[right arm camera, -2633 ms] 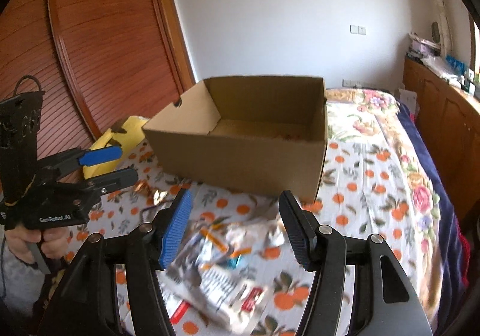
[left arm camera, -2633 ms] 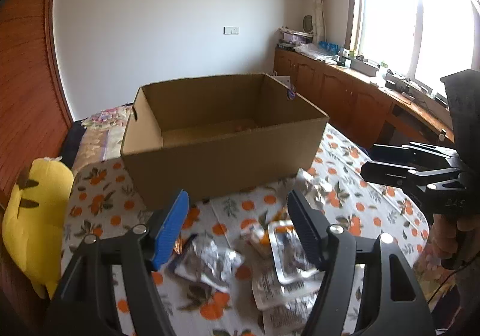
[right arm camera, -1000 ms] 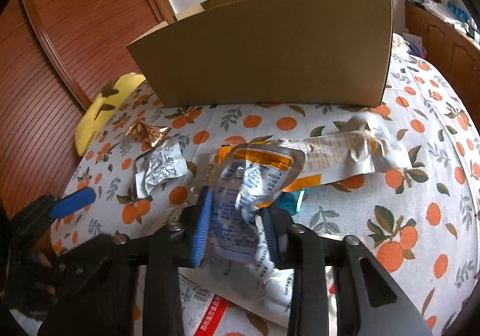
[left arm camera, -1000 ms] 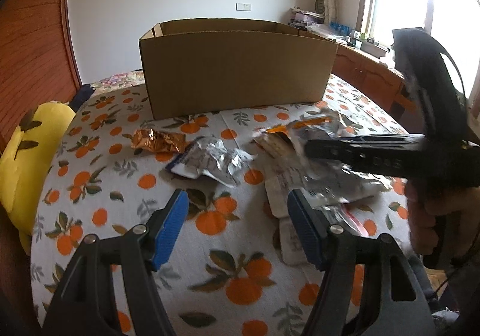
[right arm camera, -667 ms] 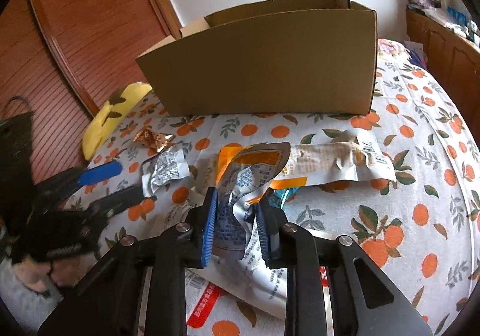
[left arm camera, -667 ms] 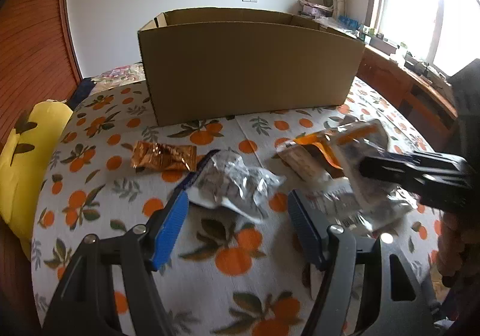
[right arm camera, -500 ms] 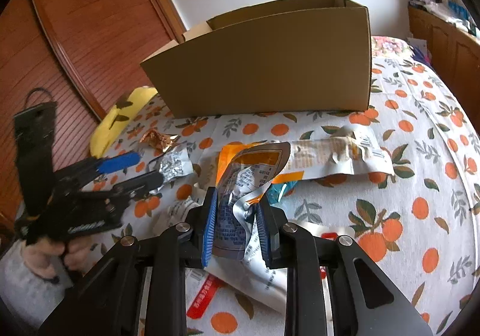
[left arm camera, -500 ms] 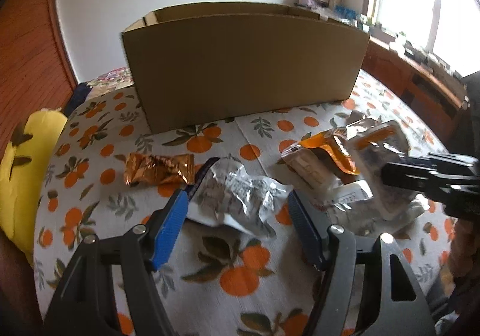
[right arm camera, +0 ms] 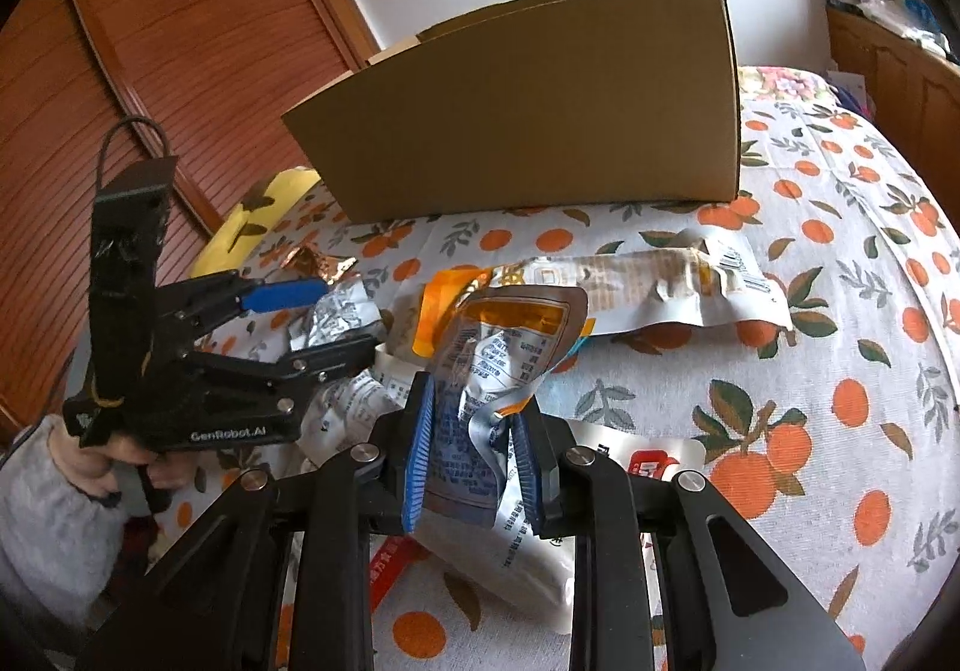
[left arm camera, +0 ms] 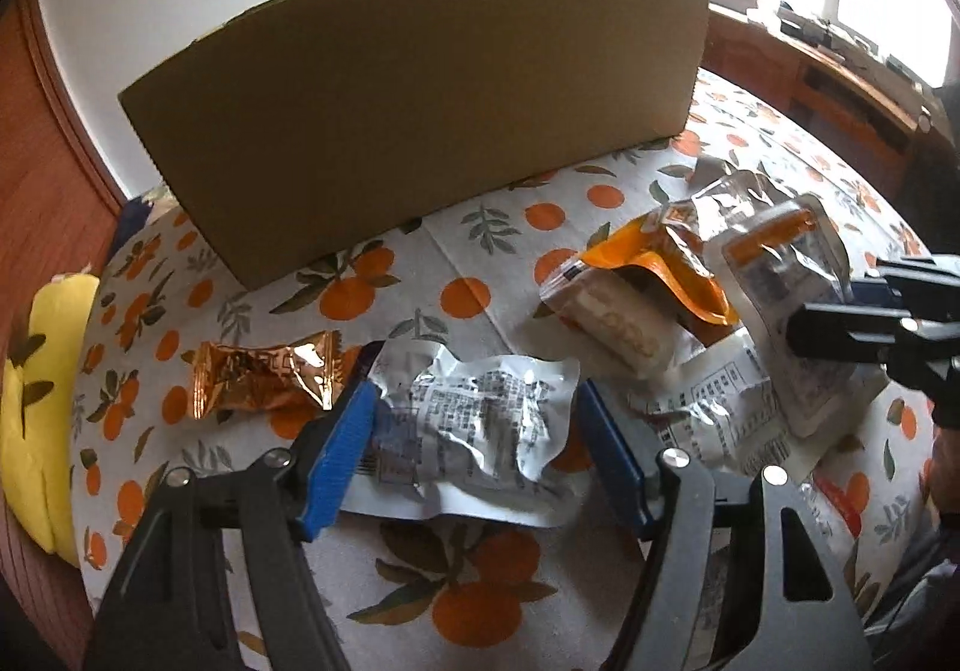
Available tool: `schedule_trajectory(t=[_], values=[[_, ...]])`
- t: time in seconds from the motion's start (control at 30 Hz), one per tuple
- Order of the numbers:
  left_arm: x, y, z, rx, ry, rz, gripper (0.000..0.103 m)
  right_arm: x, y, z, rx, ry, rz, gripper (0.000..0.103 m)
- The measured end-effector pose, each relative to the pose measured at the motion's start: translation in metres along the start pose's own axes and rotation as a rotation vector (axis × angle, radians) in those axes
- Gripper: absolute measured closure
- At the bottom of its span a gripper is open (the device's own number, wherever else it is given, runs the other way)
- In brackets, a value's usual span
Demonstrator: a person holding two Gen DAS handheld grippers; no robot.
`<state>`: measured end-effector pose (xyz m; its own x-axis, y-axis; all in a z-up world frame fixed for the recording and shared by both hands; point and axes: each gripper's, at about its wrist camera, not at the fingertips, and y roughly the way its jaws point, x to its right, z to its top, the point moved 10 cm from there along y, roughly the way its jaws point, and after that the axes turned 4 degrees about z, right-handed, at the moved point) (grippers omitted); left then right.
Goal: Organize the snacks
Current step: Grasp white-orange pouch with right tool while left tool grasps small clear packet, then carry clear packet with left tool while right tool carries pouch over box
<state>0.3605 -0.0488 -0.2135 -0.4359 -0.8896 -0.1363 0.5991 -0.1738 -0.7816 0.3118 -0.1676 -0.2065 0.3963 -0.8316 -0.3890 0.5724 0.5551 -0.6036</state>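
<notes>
The silver snack pouch (right arm camera: 486, 401) with an orange top stands up tall, its long side running toward twelve o'clock, top corner bent over. The right gripper (right arm camera: 471, 452) has its fingers squeezed tight on the pouch's bottom part. At nine o'clock, the left gripper (left arm camera: 474, 449) has its fingers wide apart around a crinkly silver packet (left arm camera: 480, 425), not pinching it. More snacks lie on the orange-print cloth (right arm camera: 840, 371) before the cardboard box (right arm camera: 540, 119).
</notes>
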Motion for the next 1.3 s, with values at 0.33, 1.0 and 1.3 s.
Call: schedule_trajectory(t=[0.33,1.0,1.3], values=[[0.0,-0.011,-0.009,-0.019,0.017,0.029,0.047,0.002,-0.001,-0.001,-0.003,-0.007,-0.001,0.079],[-0.01,-0.066,-0.005,0.077,-0.013,0.094,0.089,-0.001,0.003,-0.002,0.008,-0.032,-0.023,0.079],[-0.018,-0.085,-0.004,0.114,-0.06,0.082,0.089,-0.001,0.002,-0.002,0.011,-0.035,-0.026,0.079]])
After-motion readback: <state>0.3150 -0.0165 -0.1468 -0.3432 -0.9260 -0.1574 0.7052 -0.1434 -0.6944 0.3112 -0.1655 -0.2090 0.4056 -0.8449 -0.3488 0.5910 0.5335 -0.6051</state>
